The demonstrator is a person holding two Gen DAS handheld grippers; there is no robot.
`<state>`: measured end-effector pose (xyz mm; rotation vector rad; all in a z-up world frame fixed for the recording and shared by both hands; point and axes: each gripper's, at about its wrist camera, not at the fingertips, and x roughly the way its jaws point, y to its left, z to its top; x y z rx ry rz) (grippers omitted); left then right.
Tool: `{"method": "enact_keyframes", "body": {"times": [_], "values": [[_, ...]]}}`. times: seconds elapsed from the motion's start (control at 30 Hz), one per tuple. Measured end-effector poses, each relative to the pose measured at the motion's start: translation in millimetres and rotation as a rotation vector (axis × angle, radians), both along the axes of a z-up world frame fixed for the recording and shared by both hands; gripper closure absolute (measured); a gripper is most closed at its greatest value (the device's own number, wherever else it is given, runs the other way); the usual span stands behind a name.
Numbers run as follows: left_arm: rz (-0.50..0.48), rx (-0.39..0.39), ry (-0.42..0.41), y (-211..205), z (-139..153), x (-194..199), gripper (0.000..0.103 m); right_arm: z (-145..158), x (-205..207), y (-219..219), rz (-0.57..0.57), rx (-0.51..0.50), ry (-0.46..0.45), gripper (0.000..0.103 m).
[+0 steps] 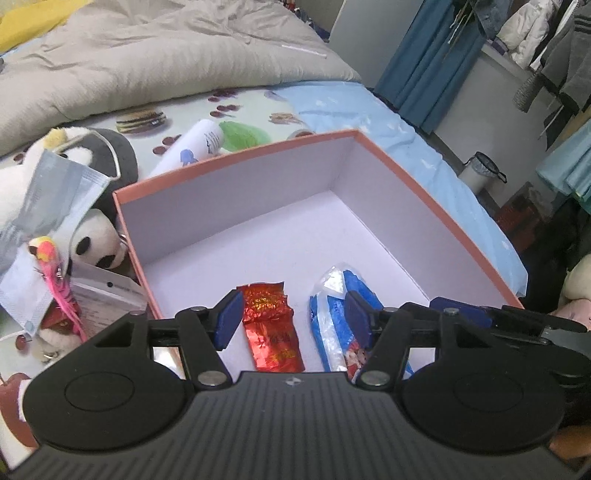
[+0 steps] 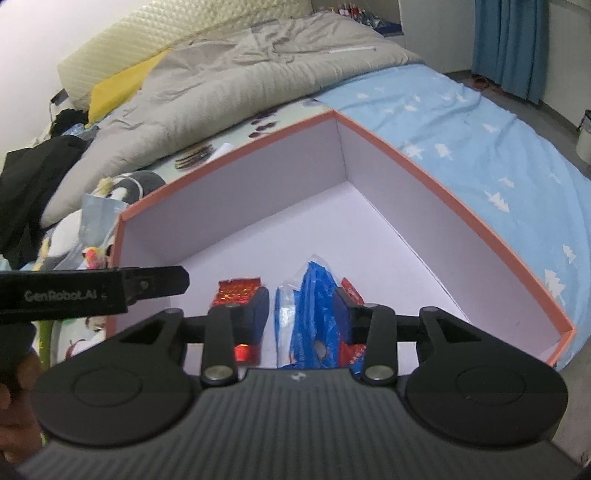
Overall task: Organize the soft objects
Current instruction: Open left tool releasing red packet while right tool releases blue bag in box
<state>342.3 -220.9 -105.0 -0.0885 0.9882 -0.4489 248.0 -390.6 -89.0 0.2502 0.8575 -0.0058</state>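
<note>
Hovering over the box point(image 1: 424, 206) on the bed point(image 2: 461, 122), both tools stand open and hold nothing. Left tool point(image 1: 291, 317) brackets the red packet point(image 1: 271, 325) at lower centre without touching; right tool point(image 2: 301, 314) straddles the blue bag point(image 2: 314, 314), pads apart from it. Plush toys point(image 1: 92, 236) lie at left.

A rumpled grey duvet point(image 1: 155, 62) is lying across the far part of the bed, with a light-blue sheet point(image 2: 480, 147) printed with white trees spreading over the near side. Blue curtains point(image 1: 432, 62) are hanging at the right — coats and jackets point(image 1: 546, 33) are hanging beside them. A lined waste bin point(image 1: 480, 171) is standing on the floor, and a yellow pillow point(image 2: 118, 86) is leaning against a cream quilted one point(image 2: 155, 33).
</note>
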Motion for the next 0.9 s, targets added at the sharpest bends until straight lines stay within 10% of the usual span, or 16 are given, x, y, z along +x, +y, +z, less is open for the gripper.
{"method": "enact_keyframes", "body": {"times": [0.9], "values": [[0.042, -0.035, -0.203, 85, 94, -174, 0.037, 79, -145, 62, 0.049, -0.014, -0.181, 0.062]]}}
